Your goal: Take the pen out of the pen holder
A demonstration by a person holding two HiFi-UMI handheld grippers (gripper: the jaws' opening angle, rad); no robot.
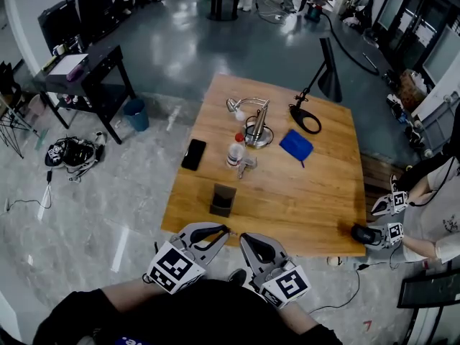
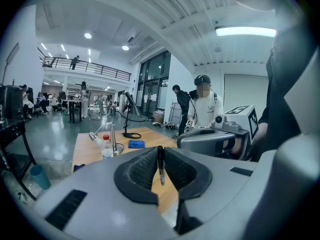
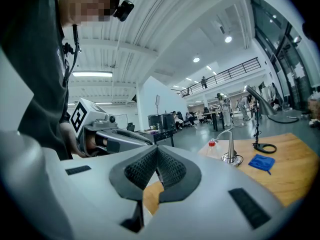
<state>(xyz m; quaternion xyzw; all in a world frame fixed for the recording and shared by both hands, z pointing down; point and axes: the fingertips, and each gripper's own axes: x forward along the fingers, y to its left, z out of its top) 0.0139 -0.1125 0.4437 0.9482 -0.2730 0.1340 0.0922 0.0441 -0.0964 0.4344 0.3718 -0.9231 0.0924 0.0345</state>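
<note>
Two claws (image 2: 160, 151) (image 3: 156, 154) — one pen (image 2: 161, 168), one holder (image 1: 222, 200)

desk (image 1: 302, 200): square, light wood | near edge, left of middle: black pen holder (image 1: 223, 200), upright | left edge: black phone (image 1: 193, 154), lying flat | middle: clear bottle (image 1: 236, 149) with red cap, silver gooseneck lamp (image 1: 257, 124) on round base just beside it | right of lamp: blue cloth (image 1: 296, 146) | far edge: black lamp (image 1: 305, 118) with ring base

I see a bright room. A ceiling light (image 2: 245, 31) glows white in the upper right. The shiny floor (image 1: 180, 45) shows glare. My gripper views bend round and go dark at the corners.
</note>
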